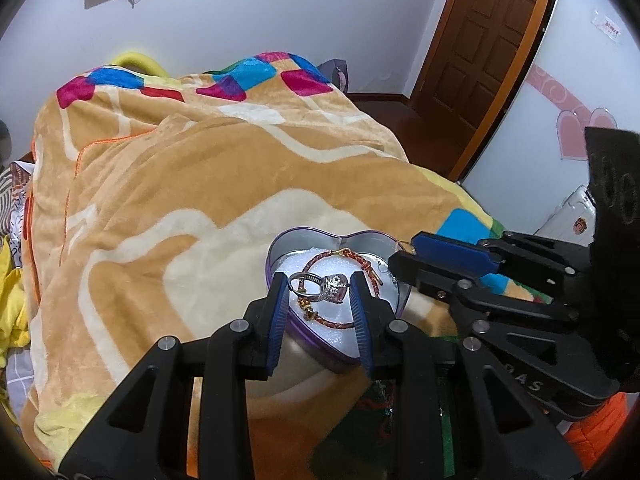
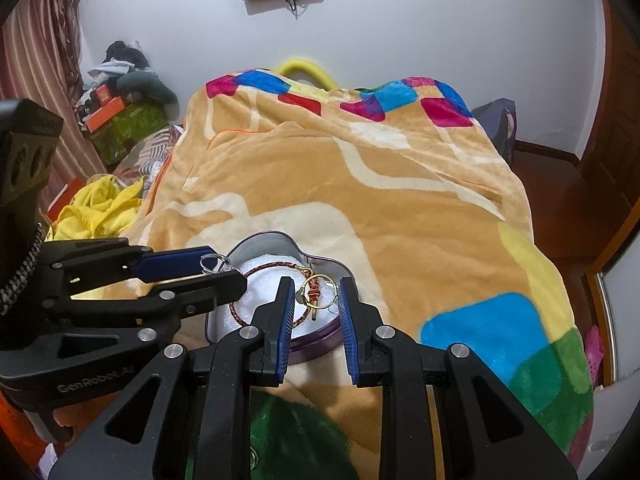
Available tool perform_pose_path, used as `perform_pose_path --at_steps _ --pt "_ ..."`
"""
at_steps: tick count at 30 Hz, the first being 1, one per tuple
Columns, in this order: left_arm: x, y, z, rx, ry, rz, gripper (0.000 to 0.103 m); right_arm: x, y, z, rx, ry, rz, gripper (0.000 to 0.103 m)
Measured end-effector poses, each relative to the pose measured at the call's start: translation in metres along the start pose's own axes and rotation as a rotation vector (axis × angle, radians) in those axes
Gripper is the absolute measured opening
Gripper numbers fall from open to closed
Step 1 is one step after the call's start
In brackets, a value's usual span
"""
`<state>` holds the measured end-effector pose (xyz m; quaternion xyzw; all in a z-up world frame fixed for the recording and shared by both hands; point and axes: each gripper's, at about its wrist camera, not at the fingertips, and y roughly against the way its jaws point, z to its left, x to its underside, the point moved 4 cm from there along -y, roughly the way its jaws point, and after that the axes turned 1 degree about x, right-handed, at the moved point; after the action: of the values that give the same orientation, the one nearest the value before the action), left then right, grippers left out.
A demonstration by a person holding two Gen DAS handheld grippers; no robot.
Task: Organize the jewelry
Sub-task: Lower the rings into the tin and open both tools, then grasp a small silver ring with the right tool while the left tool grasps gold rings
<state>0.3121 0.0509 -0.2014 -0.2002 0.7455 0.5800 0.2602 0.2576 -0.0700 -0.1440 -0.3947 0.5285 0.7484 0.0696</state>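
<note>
Your left gripper (image 1: 320, 284) holds a silver ring set (image 1: 320, 285) between its blue pads: two plain hoops linked to a jewelled ring. The stones are too small and glary to make out. From the right wrist view only a bit of clear hoop (image 2: 214, 263) shows above that gripper's upper finger, so the grip itself is hidden there.

Your right gripper (image 2: 314, 294) is pinched on a thin gold ring (image 2: 318, 290), its rim touching both pads. In the left wrist view only a sliver of that ring (image 1: 404, 245) peeks past the fingertip; the rest is hidden behind the blue pad.

Directly below both grippers sits a heart-shaped tin (image 1: 280, 246) with a purple outer wall, a silvery inside and a white foam pad (image 1: 340, 330). Its near edge is cut off by your fingers in both views. A braided red-and-gold cord bracelet (image 1: 332, 257) lies looped on the foam, with small gold beads and a knotted section (image 2: 315, 291) just behind the gold ring. Where its ends meet is hard to tell.

The tin rests on a bed under a tan fleece blanket (image 1: 160, 200) with cream swirls and coloured squares. Something green (image 2: 304, 436) lies just under your right gripper, partly hidden by the linkage.
</note>
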Motion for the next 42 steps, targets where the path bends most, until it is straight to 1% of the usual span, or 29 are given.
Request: perform_pose_path --at_steps 1,3,5,9,13,19,24,30,34,38,42 --pt "0.0 0.002 0.0 0.004 -0.002 -0.005 0.03 0.0 -0.001 0.001 -0.002 0.003 0.004 0.02" --pt "-0.001 0.005 0.0 0.009 -0.006 -0.009 0.034 0.0 -0.003 0.002 -0.001 0.007 0.008 0.02" --pt "-0.003 0.006 0.0 0.008 -0.011 -0.01 0.034 0.0 -0.006 0.003 -0.001 0.012 0.014 0.02" --pt "-0.004 0.013 0.003 -0.01 -0.006 -0.027 0.034 0.0 -0.008 0.006 -0.004 0.016 0.023 0.02" --pt "-0.005 0.021 0.009 -0.045 -0.003 -0.045 0.034 0.0 -0.01 0.011 -0.011 0.033 0.032 0.02" --pt "0.0 0.03 0.017 -0.068 0.01 -0.052 0.034 0.002 -0.013 0.021 -0.02 0.062 0.06 0.02" --pt "0.005 0.035 0.019 -0.073 0.019 -0.049 0.034 0.004 -0.011 0.024 -0.018 0.07 0.081 0.02" --pt "0.011 0.045 0.014 -0.081 0.013 -0.053 0.034 0.003 0.01 0.025 0.008 0.075 0.05 0.021" --pt "0.015 0.056 0.006 -0.082 0.005 -0.062 0.034 0.002 0.028 0.023 0.021 0.07 0.016 0.026" --pt "0.021 0.07 -0.003 -0.078 0.001 -0.073 0.035 0.006 0.047 0.021 0.036 0.065 -0.01 0.027" --pt "0.029 0.081 -0.013 -0.076 -0.006 -0.077 0.038 0.015 0.061 0.022 0.056 0.074 -0.024 0.027"
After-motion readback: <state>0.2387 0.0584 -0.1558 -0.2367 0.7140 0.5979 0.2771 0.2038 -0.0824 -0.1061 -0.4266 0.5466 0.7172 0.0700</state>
